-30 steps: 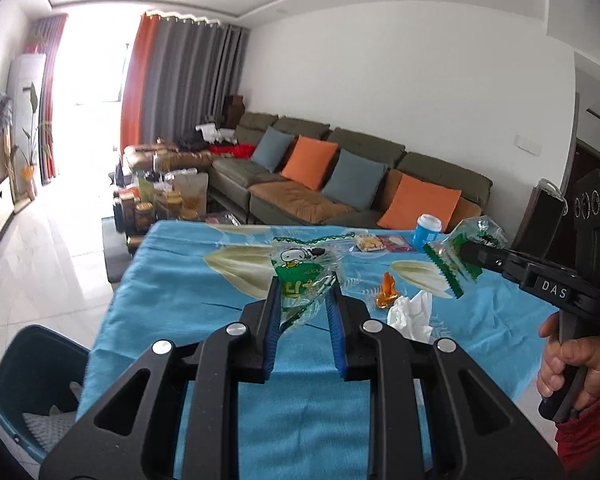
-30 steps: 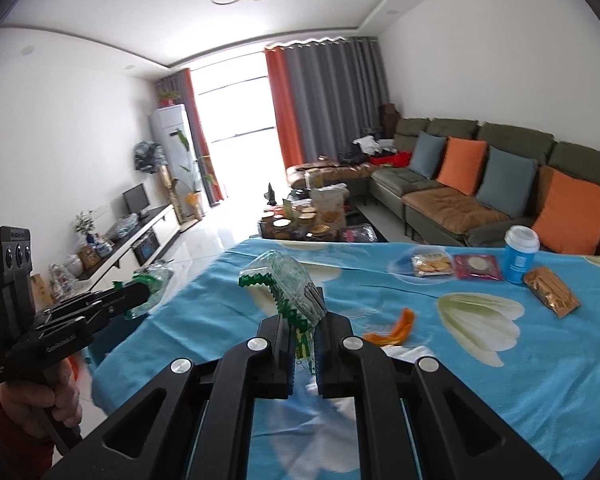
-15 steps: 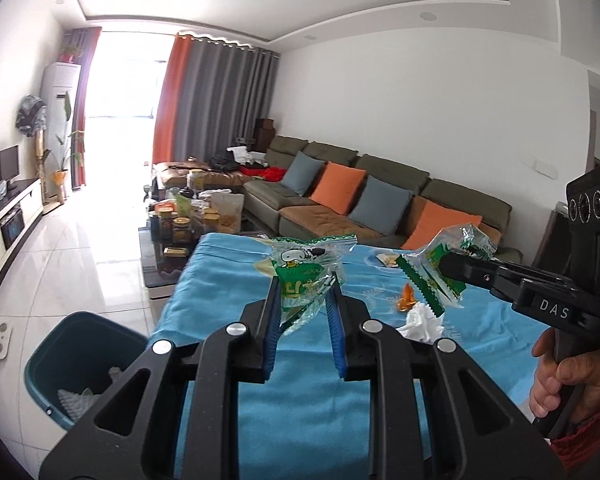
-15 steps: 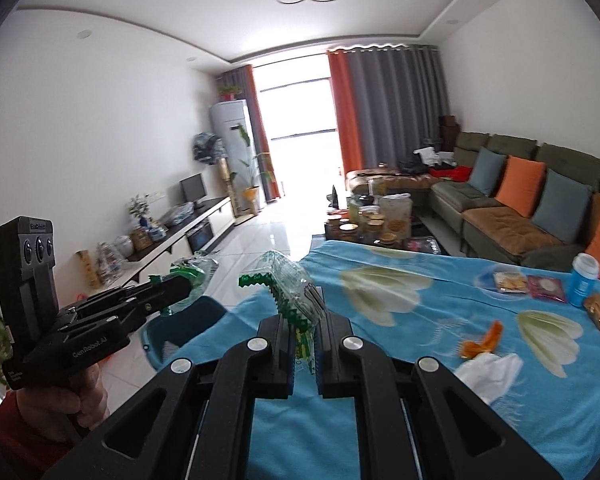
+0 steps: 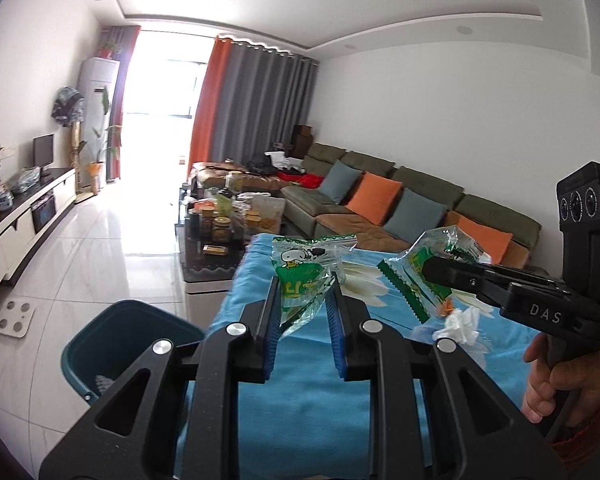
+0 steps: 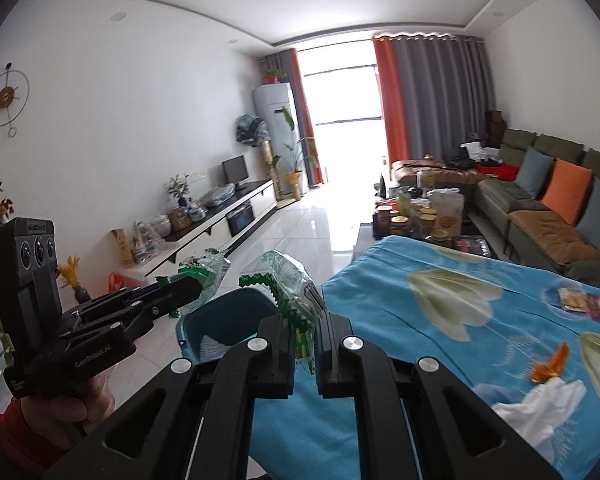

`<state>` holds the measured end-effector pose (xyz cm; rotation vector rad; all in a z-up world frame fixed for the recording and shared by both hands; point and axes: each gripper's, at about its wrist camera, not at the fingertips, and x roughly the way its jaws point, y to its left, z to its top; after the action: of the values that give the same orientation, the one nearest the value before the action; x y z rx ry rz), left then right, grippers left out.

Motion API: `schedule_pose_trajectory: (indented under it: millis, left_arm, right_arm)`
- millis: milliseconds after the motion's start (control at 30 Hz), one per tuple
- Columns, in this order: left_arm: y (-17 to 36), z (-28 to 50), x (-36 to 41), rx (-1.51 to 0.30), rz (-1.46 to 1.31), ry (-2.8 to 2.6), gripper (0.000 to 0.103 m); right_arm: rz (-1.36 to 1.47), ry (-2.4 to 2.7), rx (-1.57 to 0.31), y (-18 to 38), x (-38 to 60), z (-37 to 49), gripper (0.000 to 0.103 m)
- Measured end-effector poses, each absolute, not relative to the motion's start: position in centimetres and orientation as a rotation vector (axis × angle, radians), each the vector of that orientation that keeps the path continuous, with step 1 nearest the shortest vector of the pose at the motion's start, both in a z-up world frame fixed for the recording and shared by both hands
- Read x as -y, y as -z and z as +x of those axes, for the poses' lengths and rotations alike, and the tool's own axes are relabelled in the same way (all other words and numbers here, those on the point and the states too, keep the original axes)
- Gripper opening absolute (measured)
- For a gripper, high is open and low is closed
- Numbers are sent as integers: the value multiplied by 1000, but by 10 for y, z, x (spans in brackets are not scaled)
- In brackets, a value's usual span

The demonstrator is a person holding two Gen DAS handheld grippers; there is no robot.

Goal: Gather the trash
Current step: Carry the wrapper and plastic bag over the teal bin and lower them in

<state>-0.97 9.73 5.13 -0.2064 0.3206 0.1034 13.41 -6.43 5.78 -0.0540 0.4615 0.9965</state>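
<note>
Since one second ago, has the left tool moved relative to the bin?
Yes. The left tool, gripping its snack wrapper, swung toward the teal bin, now beside it.

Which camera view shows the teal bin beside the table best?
The left wrist view: the teal bin shows with its open mouth and front wall, only its near corner cut off. In the right wrist view the bin is largely hidden behind the fingers and wrappers.

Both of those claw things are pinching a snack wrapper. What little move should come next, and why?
Probably carry both a bit further over the teal bin before letting go. The left gripper holds its green wrapper above the blue tablecloth's edge, the right gripper holds another wrapper, and the bin sits on the floor just past that edge.
</note>
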Motion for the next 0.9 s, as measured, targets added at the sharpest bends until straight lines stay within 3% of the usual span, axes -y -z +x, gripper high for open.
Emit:
schedule_pose_trajectory:
  millis: [900]
  left_arm:
    - [-41, -51, -211, -349, -269, -354, 22]
  right_arm:
    - [-193, -1208, -518, -55, -64, 144, 6]
